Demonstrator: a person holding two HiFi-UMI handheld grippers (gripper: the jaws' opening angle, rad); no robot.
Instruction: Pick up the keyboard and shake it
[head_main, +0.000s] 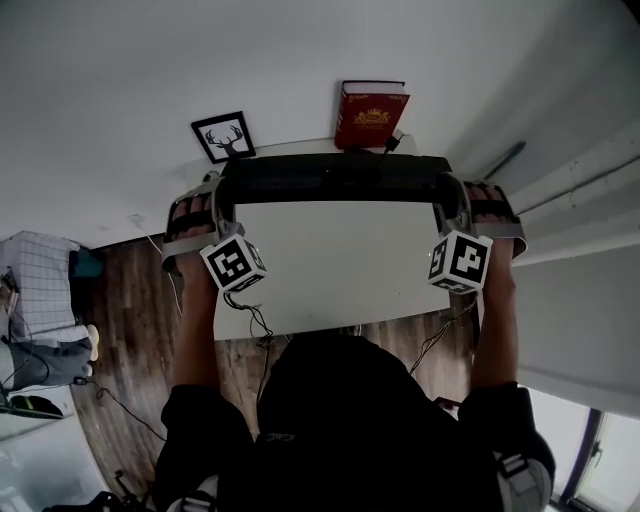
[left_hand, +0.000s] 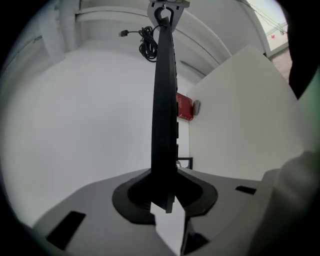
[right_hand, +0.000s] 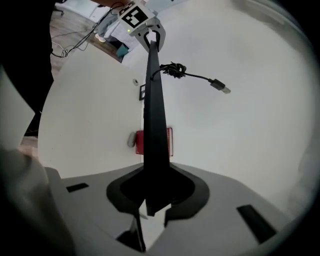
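We're holding the keyboard (head_main: 335, 178) clear above the table (head_main: 330, 285), with the left gripper (head_main: 224, 195) and right gripper (head_main: 450, 198) each pinching one end. The lift looks done, so next we're needing brisk shakes without either grip slackening.

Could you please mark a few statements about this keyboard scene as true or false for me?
1. The left gripper and right gripper clamp the keyboard, one at each end. True.
2. A red book stands at the table's far edge. True.
3. The keyboard lies flat on the table. False: it is held up, clear of it.
4. The framed picture shows a flower. False: the picture shows an antlered deer head.
5. The keyboard's plug sits in a socket. False: the plug hangs free.
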